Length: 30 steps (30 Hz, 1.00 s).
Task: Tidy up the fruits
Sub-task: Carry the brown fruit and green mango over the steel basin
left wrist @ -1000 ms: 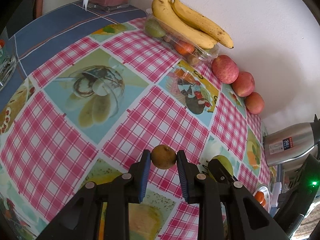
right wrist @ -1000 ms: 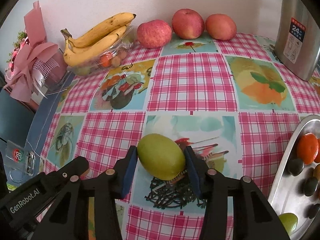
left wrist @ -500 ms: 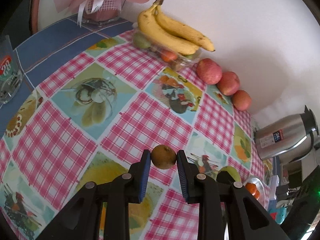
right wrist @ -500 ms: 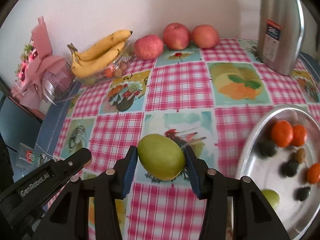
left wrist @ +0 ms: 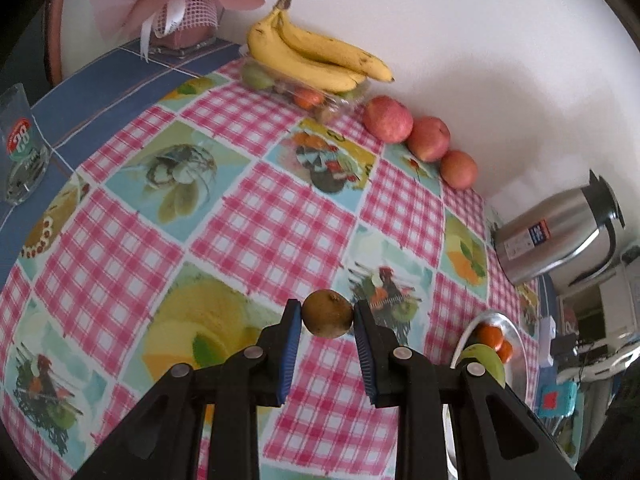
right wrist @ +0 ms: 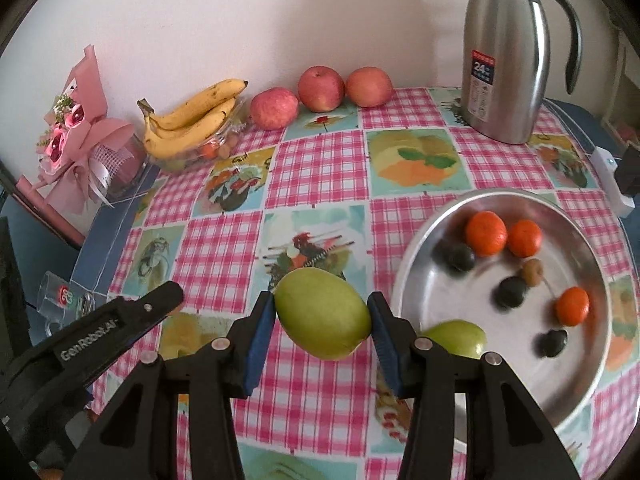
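both claws grip fruit: left claw [left wrist: 327, 317] pinches a brown fruit [left wrist: 327, 313], right claw [right wrist: 322, 316] clamps a green mango [right wrist: 322, 313].

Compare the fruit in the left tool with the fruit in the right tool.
The brown fruit in the left tool is small, round and dull brown; the green fruit in the right tool is much larger, oval and smooth green. Both are clamped between blue pads, held above the checked tablecloth.
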{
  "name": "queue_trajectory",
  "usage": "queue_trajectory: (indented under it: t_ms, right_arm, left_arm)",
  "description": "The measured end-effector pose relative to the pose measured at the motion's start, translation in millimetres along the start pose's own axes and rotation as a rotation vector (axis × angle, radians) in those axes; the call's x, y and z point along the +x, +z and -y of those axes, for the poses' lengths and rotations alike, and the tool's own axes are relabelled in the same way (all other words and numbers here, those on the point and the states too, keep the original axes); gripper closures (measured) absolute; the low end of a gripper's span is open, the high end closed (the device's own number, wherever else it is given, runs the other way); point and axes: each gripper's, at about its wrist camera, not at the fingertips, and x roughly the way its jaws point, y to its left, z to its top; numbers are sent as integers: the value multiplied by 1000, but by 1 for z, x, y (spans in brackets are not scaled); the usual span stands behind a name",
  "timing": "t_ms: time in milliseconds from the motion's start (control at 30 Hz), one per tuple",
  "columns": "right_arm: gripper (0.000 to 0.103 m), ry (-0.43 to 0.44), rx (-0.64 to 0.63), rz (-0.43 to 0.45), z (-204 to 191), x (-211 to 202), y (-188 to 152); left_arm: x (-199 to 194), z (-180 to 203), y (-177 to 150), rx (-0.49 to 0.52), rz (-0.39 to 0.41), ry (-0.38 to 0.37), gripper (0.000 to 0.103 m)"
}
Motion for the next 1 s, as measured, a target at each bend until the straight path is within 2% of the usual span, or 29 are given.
queue_trajectory:
  t_ms: [400,700,900,1000]
  right_arm:
    - [54,-41,-20,-20,13,-20,-24]
    - [54,-86,-3,-35,36,-31,-39]
    - [54,-137,77,-54,71,-34,-49]
    - [54,-159,126,-57,91,-37,-53]
  left_arm:
    - [-5,15,-23,65,-26,28,74]
    - [-3,35,-43,119,-57,10,74]
    - [3,69,-61,229,-91,2,74]
    - [7,87,-71,287,-115,-29,74]
